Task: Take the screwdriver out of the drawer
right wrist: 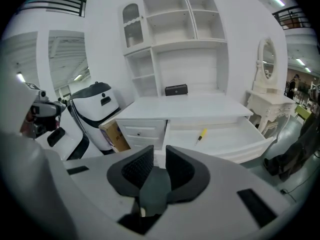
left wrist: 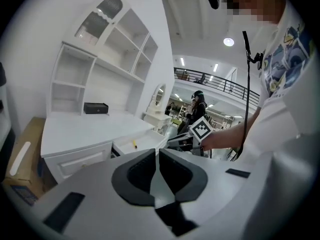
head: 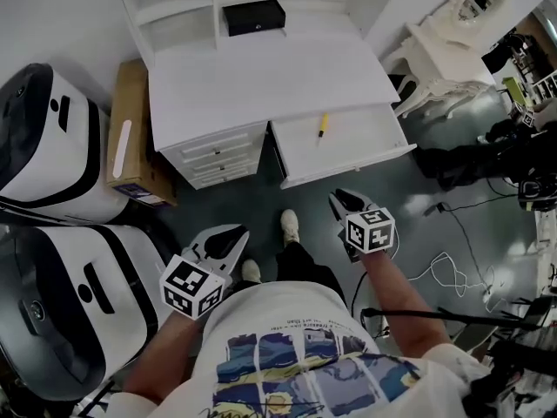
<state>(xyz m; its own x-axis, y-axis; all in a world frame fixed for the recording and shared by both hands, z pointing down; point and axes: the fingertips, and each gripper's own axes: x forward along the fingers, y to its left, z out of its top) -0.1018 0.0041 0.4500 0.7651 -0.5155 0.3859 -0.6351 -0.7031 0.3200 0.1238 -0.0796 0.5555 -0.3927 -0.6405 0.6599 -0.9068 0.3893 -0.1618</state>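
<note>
A small yellow-handled screwdriver point(head: 321, 125) lies in the open drawer point(head: 357, 142) of the white desk, near the drawer's back. It also shows in the left gripper view point(left wrist: 134, 145) and the right gripper view point(right wrist: 201, 135). Both grippers hang over the floor in front of the desk, well short of the drawer. My right gripper point(head: 339, 200) points at the drawer front, and its jaws point(right wrist: 160, 151) stand apart with nothing between them. My left gripper point(head: 235, 233) is lower left, below the small drawer stack. Its pads point(left wrist: 156, 151) are almost together and hold nothing.
A black box point(head: 253, 16) sits at the back of the desktop. A cardboard box point(head: 130, 138) and two white-and-black machines point(head: 43, 138) stand left of the desk. A white vanity table point(head: 444, 50) and floor cables point(head: 452, 273) are to the right. The person's shoes point(head: 290, 226) are below the drawer.
</note>
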